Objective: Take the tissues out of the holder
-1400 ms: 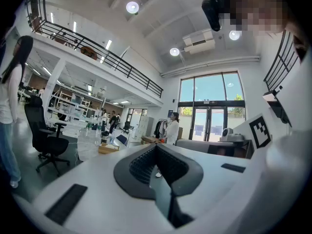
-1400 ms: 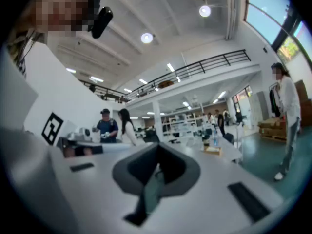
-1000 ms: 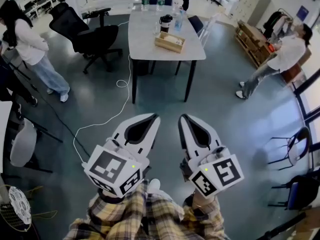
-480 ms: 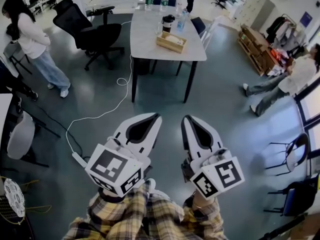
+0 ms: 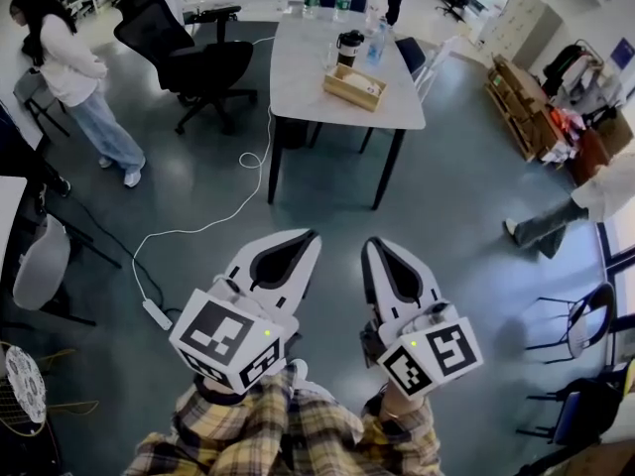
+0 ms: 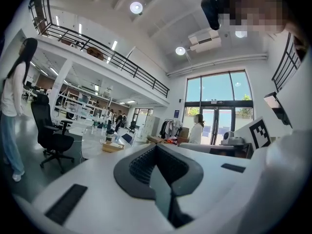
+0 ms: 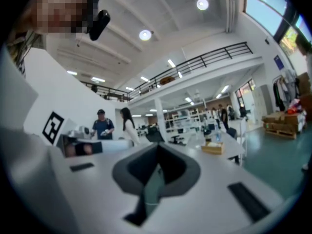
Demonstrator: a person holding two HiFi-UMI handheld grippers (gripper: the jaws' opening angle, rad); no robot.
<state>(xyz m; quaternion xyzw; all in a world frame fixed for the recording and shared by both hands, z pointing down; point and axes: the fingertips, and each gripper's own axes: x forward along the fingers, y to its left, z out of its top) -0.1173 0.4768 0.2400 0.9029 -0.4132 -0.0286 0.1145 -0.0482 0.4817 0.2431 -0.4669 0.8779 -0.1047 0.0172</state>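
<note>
The wooden tissue holder with white tissues stands on a white table far ahead, across the floor. Both grippers are held low in front of the person, well short of the table. My left gripper is shut with nothing between its jaws. My right gripper is also shut and empty. In the left gripper view the holder shows small, beyond the shut left gripper. In the right gripper view the holder sits on the distant table past the right gripper.
A mug and bottles stand behind the holder. A black office chair is left of the table. A white cable runs to a power strip. People stand at left and right. Chairs line the right.
The view has turned a little, so the table sits further right. The person at the right has walked toward the lower right. Both grippers stay shut in the same pose.
</note>
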